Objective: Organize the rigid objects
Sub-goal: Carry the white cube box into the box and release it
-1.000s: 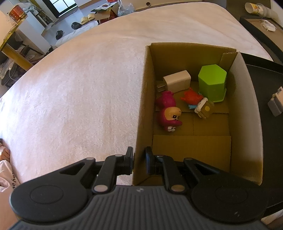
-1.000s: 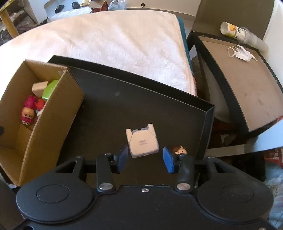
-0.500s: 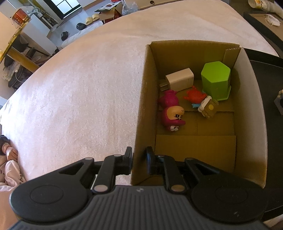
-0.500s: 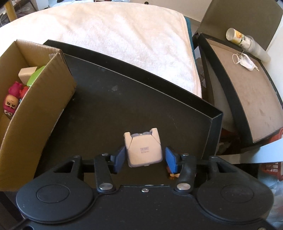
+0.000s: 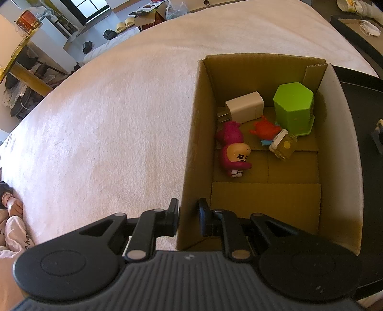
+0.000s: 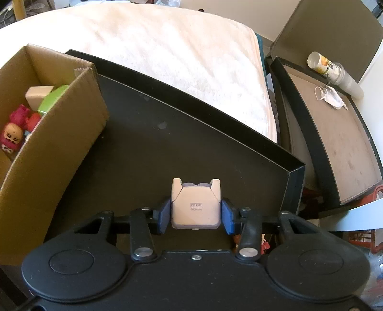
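The right gripper (image 6: 195,216) has its jaws closed on a pale cube toy (image 6: 195,207) over the black tray (image 6: 167,148), cardboard box (image 6: 55,153) alongside.

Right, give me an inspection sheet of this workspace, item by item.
Surface: white fluffy blanket with a black tray lying on it.
Job's things: cardboard box holds a white charger, green hexagonal block, pink figure, orange toy and a small yellow toy; white toy cube sits over the tray.
Clutter: small figure partly hidden behind the right claw.
Grippers: left claw is clamped on the box's near wall; right claw is closed on the cube.
Cables: nothing seen.
Surroundings: side table with a face mask and a can; shoes on the floor.
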